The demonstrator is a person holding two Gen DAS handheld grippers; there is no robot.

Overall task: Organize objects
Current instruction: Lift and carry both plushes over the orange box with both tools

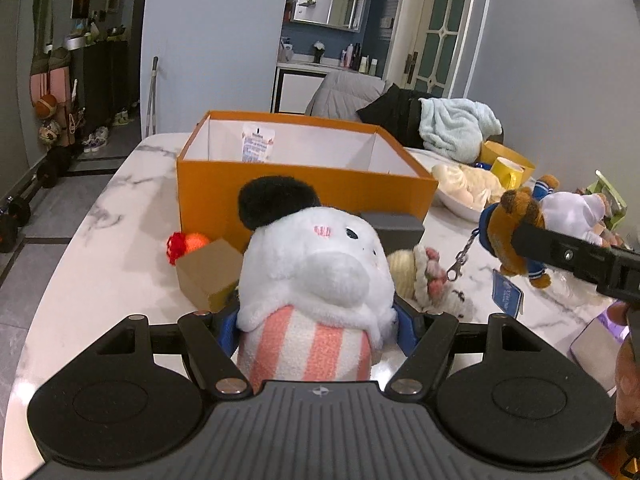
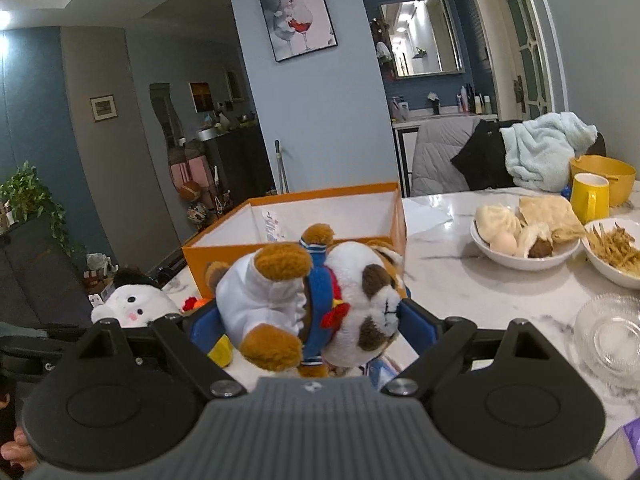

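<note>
My left gripper (image 1: 316,322) is shut on a white plush (image 1: 316,264) with a black cap and a pink-striped body, holding it by the body above the marble table (image 1: 120,240). The same plush (image 2: 132,304) shows at the lower left of the right wrist view. My right gripper (image 2: 308,316) is shut on a brown-and-white plush dog (image 2: 320,292) in a blue sailor outfit. That dog (image 1: 516,216) hangs in the air at the right of the left wrist view, a keychain clip dangling from it. An open orange box (image 1: 304,188) with a white inside stands just beyond both toys; its wall (image 2: 198,268) shows behind the dog.
In front of the box lie a small cardboard box (image 1: 208,276), an orange-red knit ball (image 1: 188,242), a grey box (image 1: 394,226) and a cream knitted toy (image 1: 416,276). To the right are a bowl of buns (image 2: 520,240), a bowl of fries (image 2: 616,248), a yellow mug (image 2: 590,196) and a glass dish (image 2: 612,332).
</note>
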